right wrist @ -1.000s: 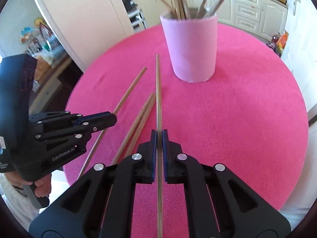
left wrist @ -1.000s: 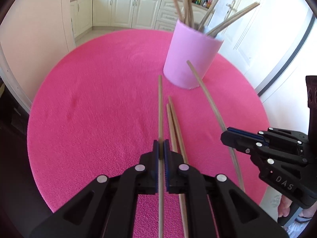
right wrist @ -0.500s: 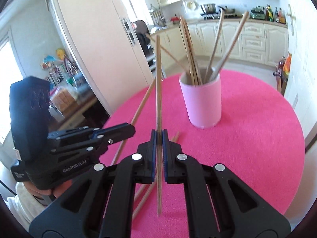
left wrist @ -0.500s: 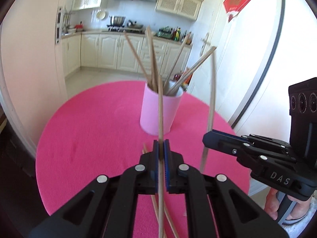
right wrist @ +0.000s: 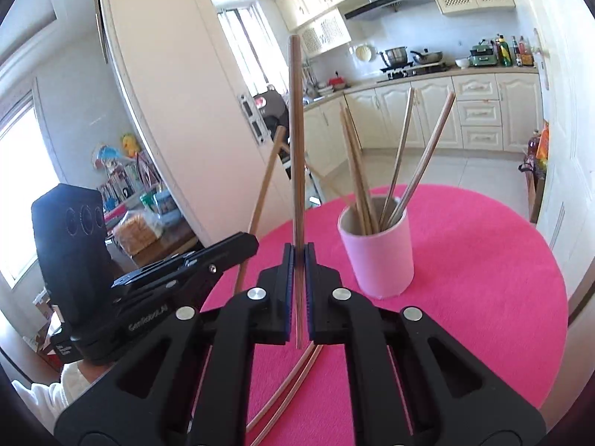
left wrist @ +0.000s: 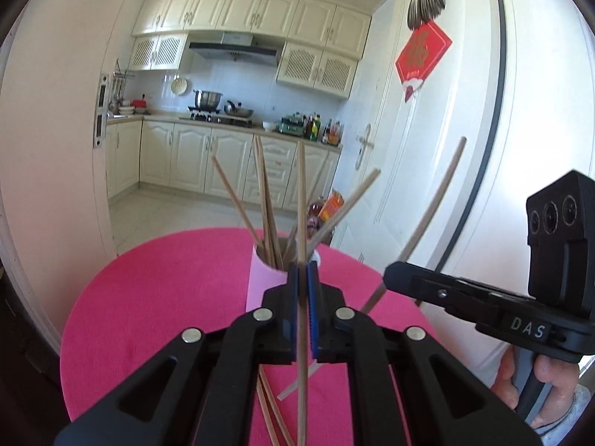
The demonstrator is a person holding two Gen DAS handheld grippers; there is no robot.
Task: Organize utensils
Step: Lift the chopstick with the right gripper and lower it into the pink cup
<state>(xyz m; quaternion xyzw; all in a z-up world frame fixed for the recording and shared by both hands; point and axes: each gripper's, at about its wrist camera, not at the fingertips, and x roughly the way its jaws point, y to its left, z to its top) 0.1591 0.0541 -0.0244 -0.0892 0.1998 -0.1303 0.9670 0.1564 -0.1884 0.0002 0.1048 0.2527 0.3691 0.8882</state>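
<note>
Two grippers hang above a round table (right wrist: 483, 260) covered in pink cloth. A pink cup (right wrist: 377, 256) stands on it with several chopsticks inside. The left gripper (left wrist: 304, 278) is clamped on one wooden chopstick (left wrist: 302, 193), held upright near the cup. The right gripper (right wrist: 298, 256) pinches another chopstick (right wrist: 295, 130), also upright. A loose pair of chopsticks (right wrist: 297, 375) lies on the cloth below.

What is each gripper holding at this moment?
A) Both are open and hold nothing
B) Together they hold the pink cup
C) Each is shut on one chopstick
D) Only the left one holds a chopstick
C: the left gripper and the right gripper each pinch a single chopstick, raised above the pink table.
</note>
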